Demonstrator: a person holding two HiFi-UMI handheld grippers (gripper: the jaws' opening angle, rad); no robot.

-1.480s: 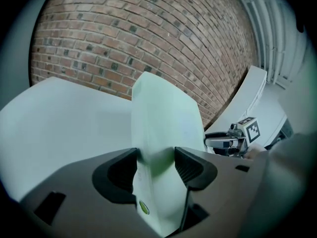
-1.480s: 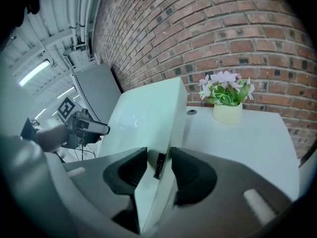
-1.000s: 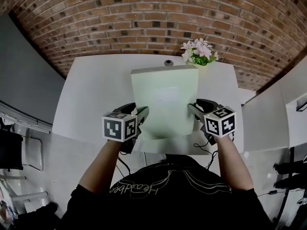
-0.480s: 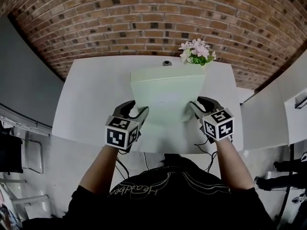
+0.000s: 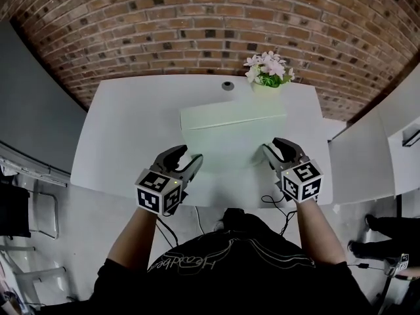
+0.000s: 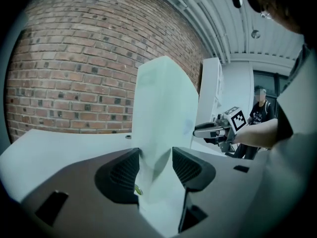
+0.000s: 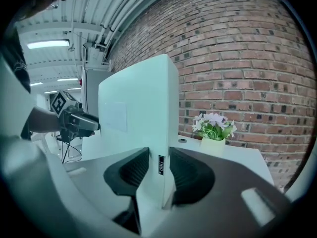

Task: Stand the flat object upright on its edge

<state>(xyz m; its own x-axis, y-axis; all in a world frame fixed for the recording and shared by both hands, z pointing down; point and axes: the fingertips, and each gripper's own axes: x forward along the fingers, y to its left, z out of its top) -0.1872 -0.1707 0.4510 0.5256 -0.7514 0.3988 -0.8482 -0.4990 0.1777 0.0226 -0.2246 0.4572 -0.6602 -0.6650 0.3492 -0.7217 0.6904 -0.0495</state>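
The flat object is a pale green-white box. It stands on its long edge on the white table, its broad face towards me. My left gripper holds the lower left corner, and the box fills the gap between its pads. Those jaws have just been closing. My right gripper grips the right edge, and both pads press the box. Its jaws closed a little within the last second. Each gripper view shows the other one: the right gripper and the left gripper.
A small pot of pink flowers stands at the table's far edge, just behind the box's right end. A round cable hole lies beside it. Cables hang at the near edge. A brick wall runs behind the table.
The box has tipped from a raised, leaning pose to nearly upright, so its face looks shorter. Both grippers turned with it and drew slightly towards me.
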